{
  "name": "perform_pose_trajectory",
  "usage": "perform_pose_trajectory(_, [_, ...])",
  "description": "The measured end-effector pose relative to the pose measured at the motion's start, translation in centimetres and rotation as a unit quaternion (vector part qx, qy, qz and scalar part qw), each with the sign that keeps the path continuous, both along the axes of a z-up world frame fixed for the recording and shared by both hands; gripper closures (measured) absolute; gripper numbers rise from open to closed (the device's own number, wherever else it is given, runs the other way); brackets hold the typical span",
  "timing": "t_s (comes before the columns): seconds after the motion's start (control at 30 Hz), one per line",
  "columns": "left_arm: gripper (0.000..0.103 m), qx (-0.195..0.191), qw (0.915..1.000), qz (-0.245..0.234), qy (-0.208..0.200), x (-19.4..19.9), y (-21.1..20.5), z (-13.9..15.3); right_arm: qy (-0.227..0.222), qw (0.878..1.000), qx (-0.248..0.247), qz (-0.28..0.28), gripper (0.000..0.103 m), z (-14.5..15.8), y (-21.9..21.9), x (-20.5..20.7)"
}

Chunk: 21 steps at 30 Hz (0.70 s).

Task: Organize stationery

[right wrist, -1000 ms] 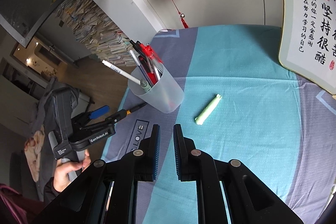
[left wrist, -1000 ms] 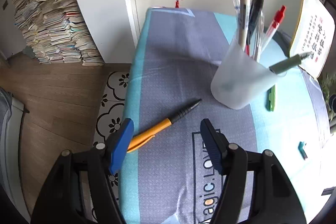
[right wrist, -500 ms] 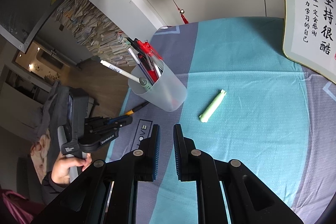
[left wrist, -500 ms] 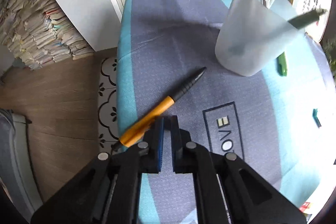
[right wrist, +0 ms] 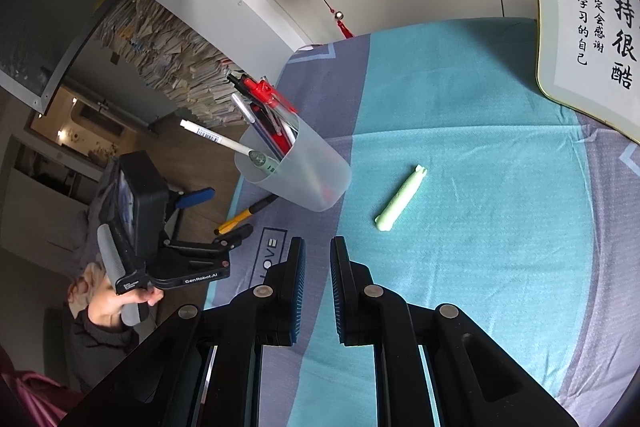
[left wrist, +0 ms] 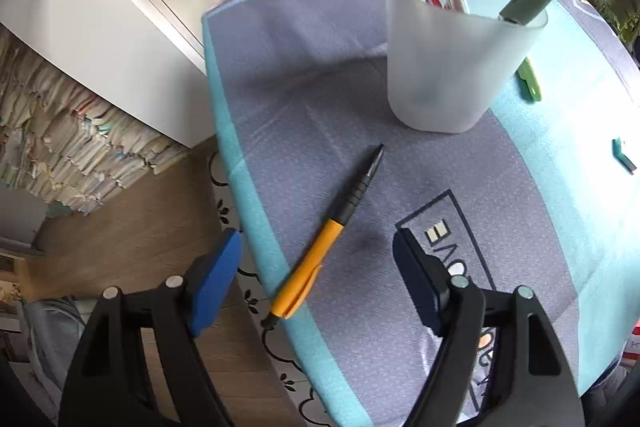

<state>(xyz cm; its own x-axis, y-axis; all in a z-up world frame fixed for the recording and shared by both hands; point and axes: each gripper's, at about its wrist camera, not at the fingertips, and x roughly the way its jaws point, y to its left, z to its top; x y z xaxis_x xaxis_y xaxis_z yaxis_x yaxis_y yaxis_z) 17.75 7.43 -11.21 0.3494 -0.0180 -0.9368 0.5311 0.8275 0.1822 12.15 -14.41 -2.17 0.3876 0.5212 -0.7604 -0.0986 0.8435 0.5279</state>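
Reopening after snapping together, the left tongs (left wrist: 316, 259) straddle the orange pen (left wrist: 320, 247) untouched; centre them, then pinch.

I see a matt woven tablecloth (left wrist: 400, 99) under a frosted translucent plastic cup (left wrist: 448, 67) — beside it a smooth plastic pen (left wrist: 324, 239) with a ribbed black grip — and wood-grain flooring (left wrist: 132, 239) below.

The left gripper (left wrist: 318, 259) pointed steeply down over the orange pen (left wrist: 320, 247), its jaws opening — pads either side of the barrel, not touching it. The right gripper (right wrist: 318, 283) hung well apart from the pen, jaws nearly closed on nothing — a hand (right wrist: 116, 301) gripped the left one's handle.
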Motion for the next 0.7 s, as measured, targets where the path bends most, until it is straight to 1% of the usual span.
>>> perform_pose_trajectory(0.03, [0.046, -0.020, 0.9996, 0.002, 0.018, 0.3, 0.2, -0.2, -0.001, 1.000, 0.001, -0.004, 0.091, 0.1, -0.2, 0.1])
perform_pose_trajectory(0.07, [0.062, -0.034, 0.9988, 0.007, 0.035, 0.5, 0.5, -0.5, -0.002, 1.000, 0.004, -0.008, 0.091, 0.2, -0.4, 0.1])
perform_pose_trajectory(0.1, [0.068, -0.051, 0.9979, 0.013, 0.037, 0.7, 0.8, -0.4, -0.001, 1.000, 0.009, -0.012, 0.091, 0.2, -0.6, 0.1])
perform_pose_trajectory(0.13, [0.069, -0.051, 0.9979, 0.017, 0.036, 1.0, 1.0, -0.5, 0.000, 1.000, 0.015, -0.015, 0.091, 0.2, -0.8, 0.1])
perform_pose_trajectory(0.17, [0.073, -0.060, 0.9974, 0.018, 0.037, 1.2, 1.1, -0.4, 0.002, 1.000, 0.020, -0.016, 0.091, 0.0, -0.9, 0.1])
perform_pose_trajectory(0.2, [0.080, -0.069, 0.9966, 0.014, 0.041, 1.3, 1.2, -0.3, 0.005, 1.000, 0.024, -0.017, 0.091, -0.1, -0.9, 0.1])
perform_pose_trajectory(0.23, [0.083, -0.077, 0.9959, 0.010, 0.046, 1.4, 1.2, -0.3, 0.008, 0.999, 0.026, -0.018, 0.091, -0.3, -0.9, 0.0])
perform_pose_trajectory(0.27, [0.089, -0.081, 0.9957, 0.010, 0.044, 1.3, 1.3, -0.2, 0.010, 0.999, 0.027, -0.018, 0.091, -0.4, -0.9, 0.0])
perform_pose_trajectory(0.33, [0.091, -0.081, 0.9959, 0.014, 0.037, 1.2, 0.9, -0.3, 0.011, 0.999, 0.026, -0.017, 0.091, -0.6, -0.9, 0.0])
perform_pose_trajectory(0.4, [0.094, -0.072, 0.9969, 0.011, 0.029, 0.9, 0.5, -0.2, 0.015, 0.999, 0.030, -0.019, 0.091, -1.0, -0.8, 0.1])
perform_pose_trajectory(0.47, [0.095, -0.063, 0.9979, 0.008, 0.014, 0.3, 0.2, 0.1, 0.019, 0.999, 0.037, -0.021, 0.091, -1.2, -0.8, 0.2])
perform_pose_trajectory(0.5, [0.095, -0.065, 0.9978, 0.011, 0.006, 0.0, 0.3, 0.4, 0.020, 0.999, 0.040, -0.020, 0.090, -1.3, -0.8, 0.3])
perform_pose_trajectory(0.6, [0.095, -0.093, 0.9955, 0.017, -0.004, -0.8, 1.2, 1.7, 0.019, 0.999, 0.038, -0.019, 0.091, -1.5, -0.7, 0.3])
perform_pose_trajectory(0.7, [0.095, -0.108, 0.9936, 0.021, -0.026, -1.8, 1.9, 3.5, 0.020, 0.999, 0.042, -0.019, 0.090, -1.5, -0.6, 0.3])
